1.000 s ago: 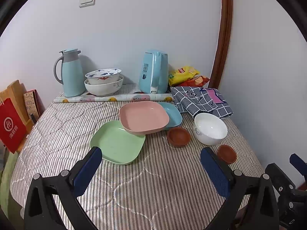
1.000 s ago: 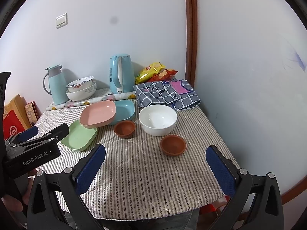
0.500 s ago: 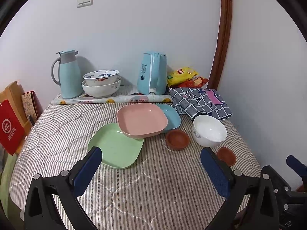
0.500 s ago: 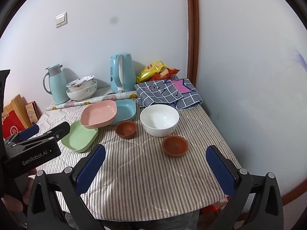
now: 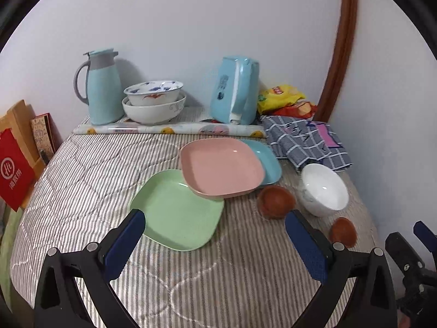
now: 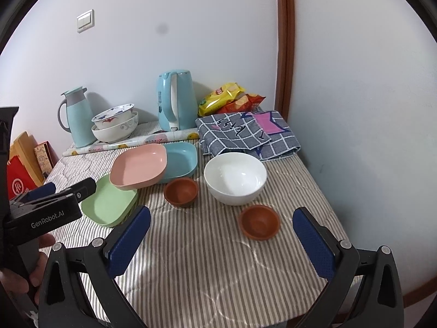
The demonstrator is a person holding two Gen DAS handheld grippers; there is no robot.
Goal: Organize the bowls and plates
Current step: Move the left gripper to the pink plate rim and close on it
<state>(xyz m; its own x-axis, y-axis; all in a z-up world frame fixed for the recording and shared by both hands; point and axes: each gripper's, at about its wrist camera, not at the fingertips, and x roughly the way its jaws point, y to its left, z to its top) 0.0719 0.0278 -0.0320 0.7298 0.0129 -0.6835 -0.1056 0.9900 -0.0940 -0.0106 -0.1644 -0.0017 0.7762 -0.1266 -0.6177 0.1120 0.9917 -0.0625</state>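
Observation:
A pink plate (image 5: 221, 168) rests partly on a green plate (image 5: 177, 209) and on a blue plate (image 5: 266, 161). Two small brown bowls (image 5: 276, 199) (image 5: 342, 231) and a white bowl (image 5: 325, 188) sit to the right. The same dishes show in the right wrist view: the pink plate (image 6: 139, 167), the green plate (image 6: 109, 203), the blue plate (image 6: 181, 158), the brown bowls (image 6: 180, 191) (image 6: 259, 221) and the white bowl (image 6: 235, 177). My left gripper (image 5: 215, 235) is open and empty above the near edge of the green plate. My right gripper (image 6: 221, 235) is open and empty, nearer than the brown bowls.
At the back stand a blue thermos (image 5: 102, 87), two stacked patterned bowls (image 5: 154, 101), a blue kettle (image 5: 237, 90), snack bags (image 5: 284, 98) and a folded checked cloth (image 5: 306, 139). Walls close the back and right. Red and brown items (image 5: 16, 161) lean at the left edge.
My left gripper has moved forward and tilted down toward the plates, which look larger. My right gripper has barely moved. Both stay open.

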